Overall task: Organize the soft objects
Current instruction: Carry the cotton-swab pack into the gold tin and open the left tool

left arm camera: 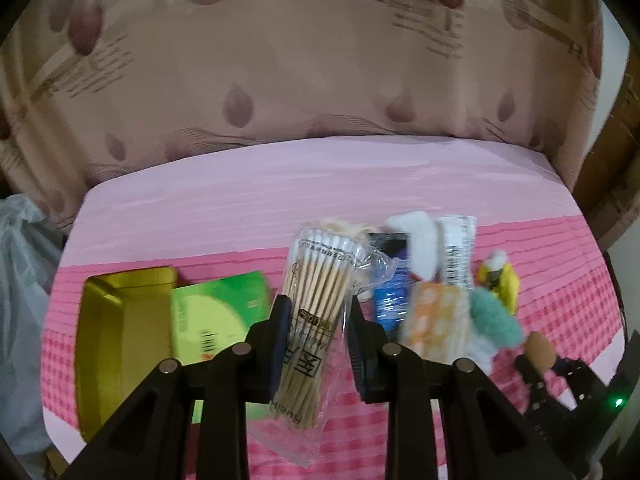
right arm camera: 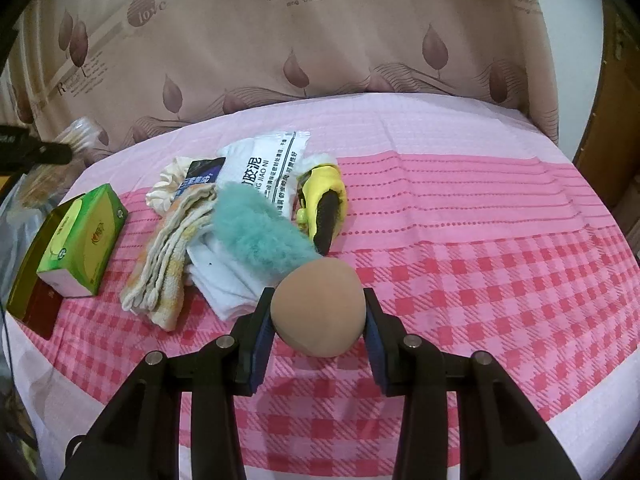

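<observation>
Left wrist view: left gripper (left arm camera: 316, 344) clamps clear plastic pack of wooden cotton swabs (left arm camera: 316, 320) above green tissue box (left arm camera: 218, 312); right gripper (right arm camera: 318, 312) grips tan egg-shaped makeup sponge (right arm camera: 318, 308).

Left gripper (left arm camera: 316, 344) and right gripper (right arm camera: 319, 314): black angular plastic fingers, dark blue pads, round silver screw heads; green indicator light at four o'clock.

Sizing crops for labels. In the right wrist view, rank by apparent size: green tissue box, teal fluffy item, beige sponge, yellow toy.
1. Green tissue box and teal fluffy item: too alike to rank.
2. Beige sponge, inflated by nearness to the camera.
3. Yellow toy, smallest.
</observation>
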The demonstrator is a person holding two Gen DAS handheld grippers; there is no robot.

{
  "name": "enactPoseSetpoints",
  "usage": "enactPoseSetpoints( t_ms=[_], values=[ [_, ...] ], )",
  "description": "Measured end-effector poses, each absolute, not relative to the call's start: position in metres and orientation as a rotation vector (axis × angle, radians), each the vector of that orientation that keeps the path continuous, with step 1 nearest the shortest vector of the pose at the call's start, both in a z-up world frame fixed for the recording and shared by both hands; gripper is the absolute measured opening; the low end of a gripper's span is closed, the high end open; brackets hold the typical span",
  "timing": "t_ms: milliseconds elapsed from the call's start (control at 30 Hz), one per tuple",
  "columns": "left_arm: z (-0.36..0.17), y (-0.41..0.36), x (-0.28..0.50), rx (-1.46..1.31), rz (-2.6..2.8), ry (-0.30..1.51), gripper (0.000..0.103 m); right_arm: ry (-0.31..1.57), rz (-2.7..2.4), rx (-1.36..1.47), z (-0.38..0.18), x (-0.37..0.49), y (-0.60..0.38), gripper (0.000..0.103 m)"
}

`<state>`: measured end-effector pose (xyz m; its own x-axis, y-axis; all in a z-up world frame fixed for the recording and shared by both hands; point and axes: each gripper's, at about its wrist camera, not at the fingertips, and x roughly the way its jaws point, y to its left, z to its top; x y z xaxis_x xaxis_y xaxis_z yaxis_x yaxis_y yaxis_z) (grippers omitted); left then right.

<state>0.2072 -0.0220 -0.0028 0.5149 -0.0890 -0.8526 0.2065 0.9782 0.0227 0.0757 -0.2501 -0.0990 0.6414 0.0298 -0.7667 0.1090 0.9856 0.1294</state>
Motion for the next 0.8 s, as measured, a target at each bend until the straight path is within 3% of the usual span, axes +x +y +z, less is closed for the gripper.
enactPoseSetpoints(
  t_ms=[467,800],
  values=[
    [-0.032,0.107,0.208,0.053,0.038,1.068,0.027,0.858,-0.088,0.157,-0.096,0.072,-0.253,0.038],
    [-0.064,0.16,0.208,0.016,0.113,1.104,0.027,0.855,-0.107,0.144,-0.095,0.071,-0.252,0.038]
  ],
)
